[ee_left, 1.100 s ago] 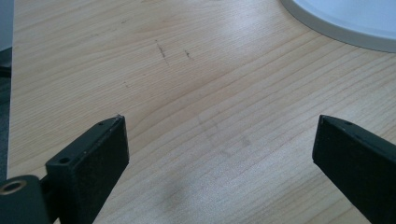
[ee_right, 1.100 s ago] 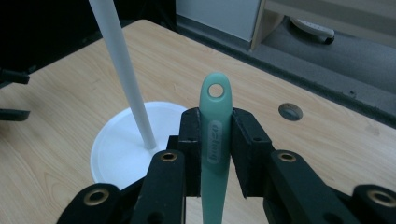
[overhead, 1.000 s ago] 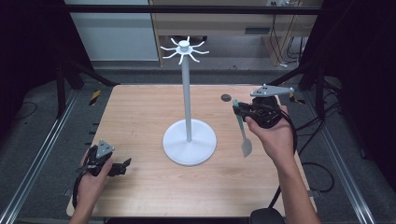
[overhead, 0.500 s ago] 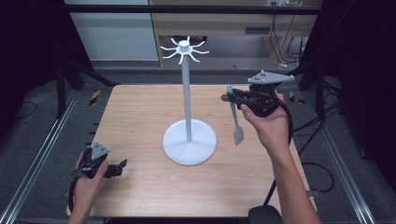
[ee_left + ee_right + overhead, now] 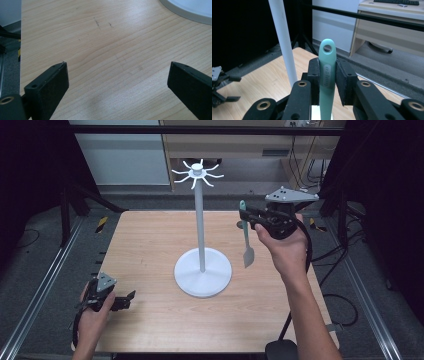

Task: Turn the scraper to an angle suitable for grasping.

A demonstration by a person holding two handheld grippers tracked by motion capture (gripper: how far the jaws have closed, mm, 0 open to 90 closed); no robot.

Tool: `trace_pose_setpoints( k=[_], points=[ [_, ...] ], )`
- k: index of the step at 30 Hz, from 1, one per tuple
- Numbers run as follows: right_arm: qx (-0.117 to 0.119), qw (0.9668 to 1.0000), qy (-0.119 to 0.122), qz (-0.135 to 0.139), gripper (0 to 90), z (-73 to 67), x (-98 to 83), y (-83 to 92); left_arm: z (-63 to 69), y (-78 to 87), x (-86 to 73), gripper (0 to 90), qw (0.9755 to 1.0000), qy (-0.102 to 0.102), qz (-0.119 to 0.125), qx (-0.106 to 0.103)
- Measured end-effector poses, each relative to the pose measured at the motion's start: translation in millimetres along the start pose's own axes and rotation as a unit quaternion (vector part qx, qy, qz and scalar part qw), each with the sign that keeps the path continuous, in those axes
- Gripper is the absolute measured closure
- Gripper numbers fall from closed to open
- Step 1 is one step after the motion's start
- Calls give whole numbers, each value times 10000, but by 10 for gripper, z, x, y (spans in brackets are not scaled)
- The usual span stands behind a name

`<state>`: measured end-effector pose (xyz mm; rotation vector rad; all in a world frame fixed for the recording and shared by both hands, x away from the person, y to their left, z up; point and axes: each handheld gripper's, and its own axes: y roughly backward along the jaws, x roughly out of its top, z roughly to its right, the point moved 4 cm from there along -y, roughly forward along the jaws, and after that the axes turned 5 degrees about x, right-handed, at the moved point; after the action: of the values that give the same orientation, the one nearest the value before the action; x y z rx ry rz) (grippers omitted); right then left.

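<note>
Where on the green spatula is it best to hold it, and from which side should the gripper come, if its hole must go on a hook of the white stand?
Probably the upper handle of the green spatula, just under its hole, jaws closing on the flat faces from the side. The right gripper holds it there, so it hangs blade down with the hole free for the white stand's hooks.

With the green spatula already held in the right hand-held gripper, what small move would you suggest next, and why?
Probably raise the right hand-held gripper further and ease it toward the white stand's hooked top. Its jaws clamp the pale green spatula upright by the handle, the hanging hole free above them, yet in the high view that hole sits well below and right of the hooks. The left hand-held gripper rests open on the wooden table.
</note>
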<state>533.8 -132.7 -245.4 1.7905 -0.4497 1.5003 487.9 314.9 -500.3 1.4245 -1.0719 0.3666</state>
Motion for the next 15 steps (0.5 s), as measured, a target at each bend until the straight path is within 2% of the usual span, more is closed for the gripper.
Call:
trace_pose_setpoints(
  k=[9,15],
  points=[
    [66,9999,70,79,748,-121,91,-7,7,0,7,33,10000,-2,-5,-3],
    [148,9996,111,229,748,-218,177,9,-1,-9,-1,33,10000,0,-18,-17]
  ],
)
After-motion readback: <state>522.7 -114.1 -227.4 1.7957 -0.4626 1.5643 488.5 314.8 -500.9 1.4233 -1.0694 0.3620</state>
